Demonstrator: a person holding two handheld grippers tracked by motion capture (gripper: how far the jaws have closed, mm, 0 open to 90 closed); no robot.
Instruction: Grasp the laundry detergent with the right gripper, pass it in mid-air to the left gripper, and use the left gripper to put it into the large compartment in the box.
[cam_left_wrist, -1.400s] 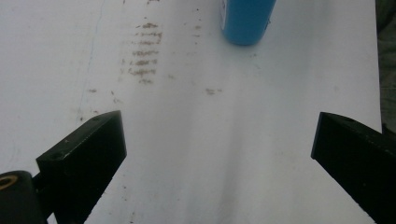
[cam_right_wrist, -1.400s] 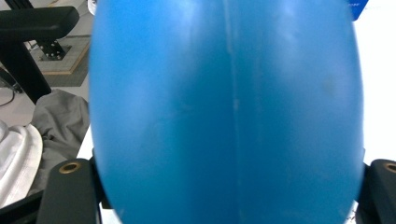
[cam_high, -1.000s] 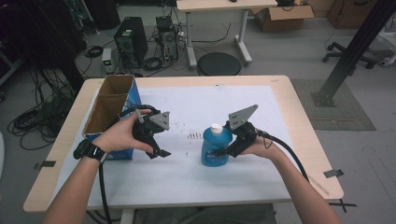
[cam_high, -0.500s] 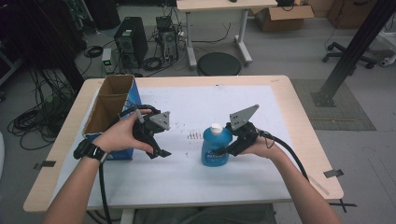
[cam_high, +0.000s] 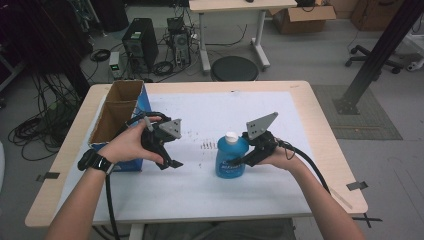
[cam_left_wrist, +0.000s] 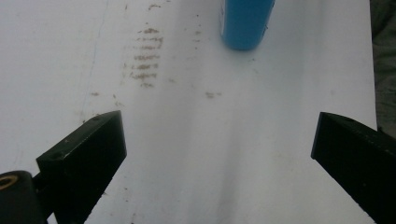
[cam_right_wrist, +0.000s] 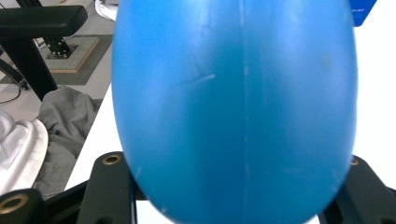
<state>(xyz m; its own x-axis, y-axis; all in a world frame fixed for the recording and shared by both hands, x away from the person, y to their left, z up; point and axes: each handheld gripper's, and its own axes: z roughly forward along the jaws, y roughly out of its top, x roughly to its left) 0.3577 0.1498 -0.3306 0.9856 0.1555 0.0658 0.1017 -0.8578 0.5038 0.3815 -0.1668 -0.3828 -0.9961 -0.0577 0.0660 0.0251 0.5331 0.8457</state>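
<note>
Counter (cam_high: 300, 115) with a white top carries everything, and the blue bottle (cam_high: 231, 158) serves as the landmark, standing a little right of the counter's middle, towards the person's edge. Cardboard box (cam_high: 120, 107), open at the top with a blue outer side, sits well to the left of the bottle against the counter's left edge. Bottle itself is upright, its long axis vertical, its white cap (cam_high: 230, 136) pointing straight up and its base flat on the white surface. Right gripper (cam_high: 241, 161) comes at the bottle from its right side, roughly level; its jaws have just been closing and now press on either side of the bottle's body, the blue wall bulging between them in the right gripper view (cam_right_wrist: 233, 107). Left gripper (cam_high: 170, 162) hovers to the left of the bottle, apart from it, between bottle and box, tilted down towards the surface; in the left gripper view its jaws stand wide with bare white counter between them and the bottle's base (cam_left_wrist: 245, 23) farther ahead. Small brown smudges (cam_high: 207, 146) mark the surface just left of the bottle.
</note>
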